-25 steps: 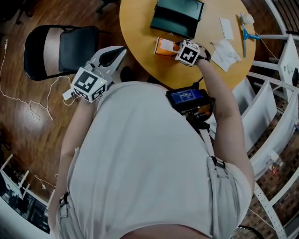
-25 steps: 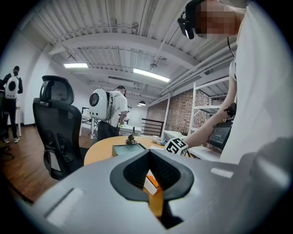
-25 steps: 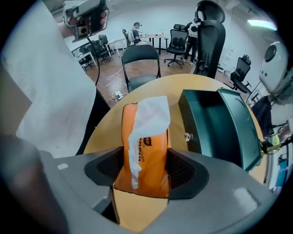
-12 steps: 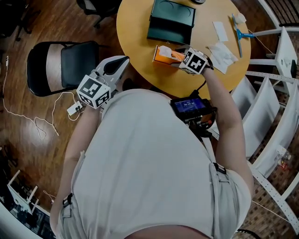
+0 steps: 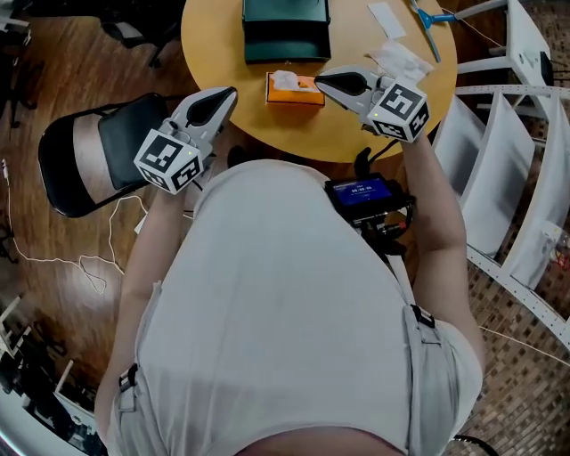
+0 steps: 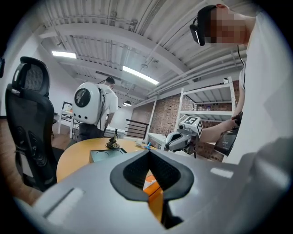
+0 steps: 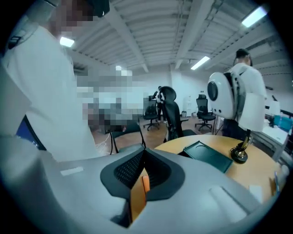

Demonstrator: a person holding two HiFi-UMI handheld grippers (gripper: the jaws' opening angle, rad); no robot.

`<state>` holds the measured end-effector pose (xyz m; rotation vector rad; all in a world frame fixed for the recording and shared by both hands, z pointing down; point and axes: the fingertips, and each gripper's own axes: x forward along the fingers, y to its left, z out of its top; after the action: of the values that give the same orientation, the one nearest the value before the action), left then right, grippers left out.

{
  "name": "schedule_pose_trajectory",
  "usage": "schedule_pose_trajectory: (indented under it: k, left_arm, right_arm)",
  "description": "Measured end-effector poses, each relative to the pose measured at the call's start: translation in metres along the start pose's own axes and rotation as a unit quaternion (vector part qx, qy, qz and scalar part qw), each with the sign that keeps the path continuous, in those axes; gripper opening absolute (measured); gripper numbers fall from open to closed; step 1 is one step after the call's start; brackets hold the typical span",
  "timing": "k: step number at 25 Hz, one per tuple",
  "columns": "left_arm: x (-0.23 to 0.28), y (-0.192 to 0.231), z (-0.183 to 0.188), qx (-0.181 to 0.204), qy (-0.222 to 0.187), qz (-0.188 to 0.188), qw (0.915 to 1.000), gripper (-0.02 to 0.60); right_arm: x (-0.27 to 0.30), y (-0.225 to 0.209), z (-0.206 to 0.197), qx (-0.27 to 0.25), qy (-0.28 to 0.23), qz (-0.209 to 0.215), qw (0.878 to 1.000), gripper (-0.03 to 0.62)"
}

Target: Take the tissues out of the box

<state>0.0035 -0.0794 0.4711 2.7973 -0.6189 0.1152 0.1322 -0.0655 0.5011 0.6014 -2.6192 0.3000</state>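
The orange tissue box [image 5: 295, 90] lies on the round wooden table [image 5: 223, 53], with a white tissue [image 5: 285, 78] sticking out of its top. My right gripper [image 5: 322, 80] hovers just right of the box, pointing at it, shut with nothing between its jaws. In the right gripper view the jaws [image 7: 144, 153] meet at the tip, and orange shows through the gap behind it. My left gripper [image 5: 230, 93] hangs at the table's near-left edge, apart from the box, also shut and empty [image 6: 149, 153]. The right gripper [image 6: 181, 139] shows in the left gripper view.
A dark green tray [image 5: 285, 31] stands behind the box. Loose white tissues [image 5: 403, 61] and a blue tool [image 5: 427, 16] lie at the table's right. A black chair [image 5: 107, 147] stands left, white shelving [image 5: 499, 134] right. A person with a white pack [image 6: 89, 105] stands beyond the table.
The right gripper has drawn back off the tissue box and its jaws have shut. The left gripper has moved up towards the table's edge.
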Motion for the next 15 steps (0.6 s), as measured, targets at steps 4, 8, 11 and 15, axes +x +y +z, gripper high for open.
schedule_pose_trajectory:
  k: [4, 8, 11, 15]
  left_arm:
    - [0.016, -0.012, -0.005, 0.004, 0.01, -0.026, 0.9996, 0.0]
    - [0.03, -0.017, -0.009, 0.005, 0.019, -0.051, 0.9985, 0.0]
    - [0.037, -0.02, -0.01, 0.007, 0.025, -0.065, 0.9975, 0.0]
    - [0.048, -0.026, -0.011, 0.007, 0.031, -0.079, 0.9963, 0.0]
  right_arm:
    - [-0.029, 0.013, 0.008, 0.009, -0.069, -0.019, 0.997, -0.002]
    - [-0.046, 0.014, 0.01, 0.005, -0.114, -0.05, 0.992, -0.002]
    - [-0.052, 0.012, 0.01, 0.013, -0.127, -0.066, 0.99, -0.002]
    - [-0.058, 0.01, 0.007, 0.018, -0.131, -0.073, 0.989, -0.002]
